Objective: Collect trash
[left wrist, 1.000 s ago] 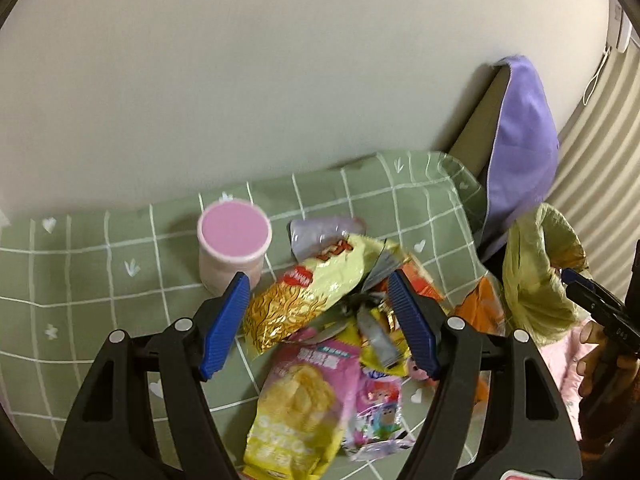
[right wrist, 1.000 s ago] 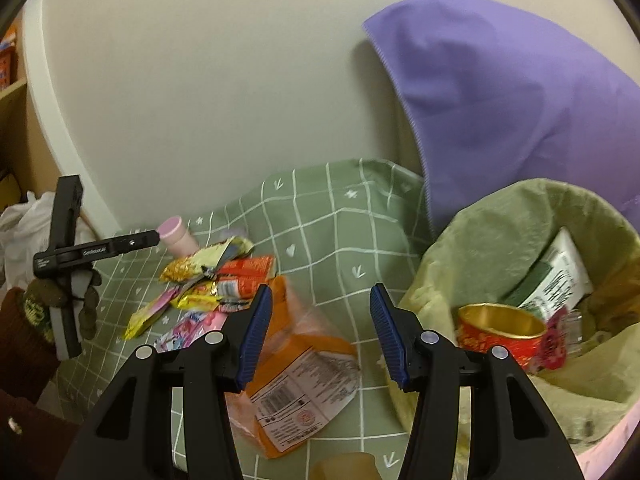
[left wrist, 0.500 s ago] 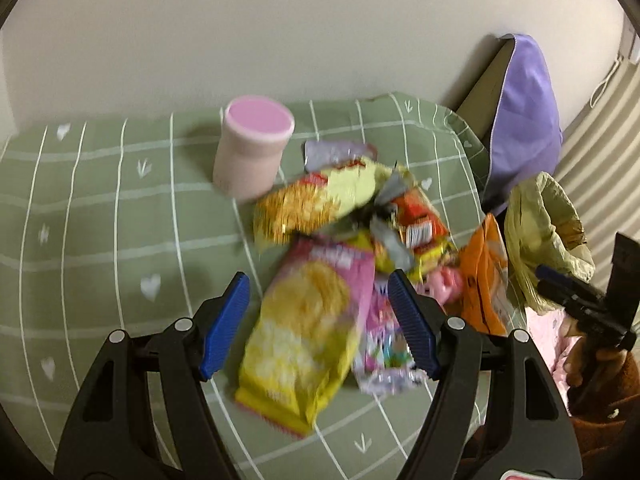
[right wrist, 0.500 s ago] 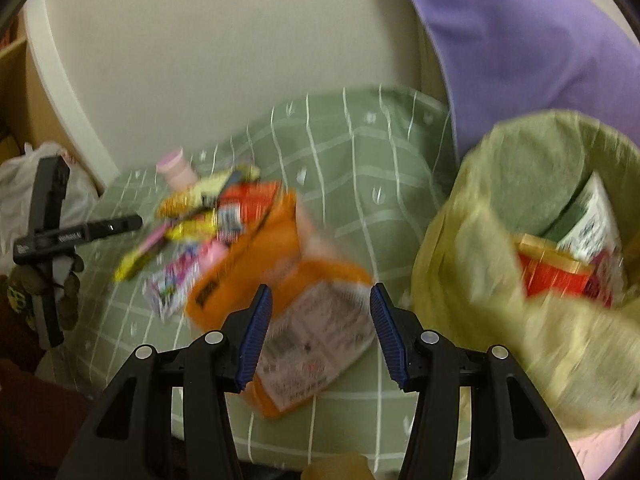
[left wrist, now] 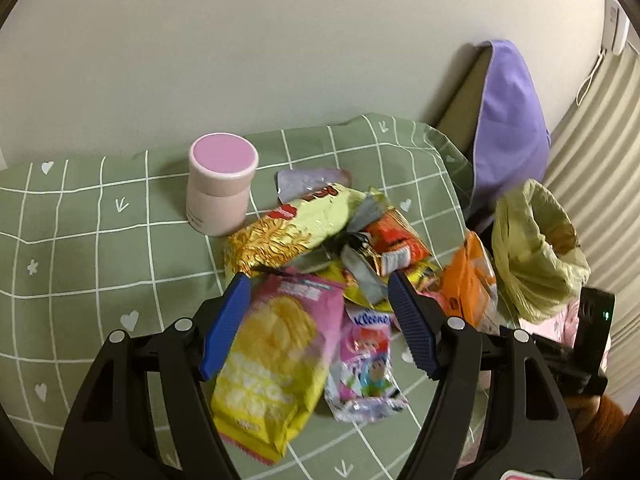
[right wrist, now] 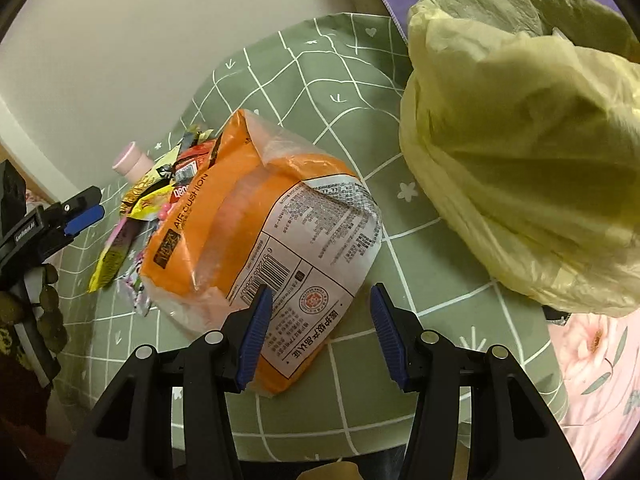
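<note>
**Orange packet lined up for the first pick**

The right gripper [right wrist: 320, 332] is held over the near corner of the orange packet [right wrist: 256, 236], which lies on the green checked cloth [right wrist: 360, 80] just left of the open yellow-green trash bag [right wrist: 520, 152]. Its jaws are spread wide and nothing is clamped; the left blue pad [right wrist: 254, 340] overlaps the packet's printed label, while the right pad is seen over bare cloth. The step in hand is judged to be the grasp of this packet.

A good grasp is made on the near edge, where the film appears flat and thin. The jaws are best lowered until the edge sits well between the pads, then closed firmly, since glossy film is likely to slip. The cloth should be kept out of the bite, or it may be dragged along.

The left gripper [left wrist: 320, 304] is likewise released and empty, poised above the pink and yellow chip bag [left wrist: 276, 360] at the near side of the wrapper pile [left wrist: 340, 236]. The pink-lidded jar [left wrist: 220, 188] at the far left of the pile is best left untouched.
</note>
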{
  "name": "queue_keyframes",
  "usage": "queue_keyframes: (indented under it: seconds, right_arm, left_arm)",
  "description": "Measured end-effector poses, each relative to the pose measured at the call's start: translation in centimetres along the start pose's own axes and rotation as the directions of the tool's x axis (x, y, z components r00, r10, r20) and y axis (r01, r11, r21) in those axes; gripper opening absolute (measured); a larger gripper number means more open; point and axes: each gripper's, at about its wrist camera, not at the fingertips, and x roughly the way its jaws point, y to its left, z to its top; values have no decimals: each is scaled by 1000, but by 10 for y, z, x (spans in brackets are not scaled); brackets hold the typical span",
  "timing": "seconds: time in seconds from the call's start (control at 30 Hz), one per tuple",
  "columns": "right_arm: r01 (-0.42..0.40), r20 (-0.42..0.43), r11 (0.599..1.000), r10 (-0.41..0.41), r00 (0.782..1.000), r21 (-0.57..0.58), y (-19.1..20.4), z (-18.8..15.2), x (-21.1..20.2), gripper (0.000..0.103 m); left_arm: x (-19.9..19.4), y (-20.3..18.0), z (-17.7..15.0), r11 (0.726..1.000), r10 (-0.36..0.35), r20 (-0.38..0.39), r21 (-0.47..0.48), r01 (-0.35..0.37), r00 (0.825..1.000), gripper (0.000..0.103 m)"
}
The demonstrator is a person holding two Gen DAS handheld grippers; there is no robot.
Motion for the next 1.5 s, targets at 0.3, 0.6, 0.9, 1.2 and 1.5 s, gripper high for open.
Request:
queue_keyframes:
  seconds: [0.3,0.6,0.9,1.2,1.5]
  right_arm:
    - [-138,91,974,124,988,181,-20,17,14,49]
    - [5,46,985,3,999,-175,23,21,25,9]
    - [-20,155,990,42,987,-139,14,32,-41,5]
    - [33,106,983,-14,994,-178,14,27,-73,5]
    - [-117,49,989,122,991,-91,0,20,-38,50]
  left_arm:
    - [-17,-13,-3,999,43,4,8,-43,999,68]
    - [-51,-7,-21,991,133,6,-19,-133,991,68]
    - [-41,10,-35,990,134,-64,-28,-136,989,68]
    - [-31,14,-26,994,79,-74,-70,-84,994,68]
    - [-29,9,-23,995,82,-61,-60,-85,995,68]
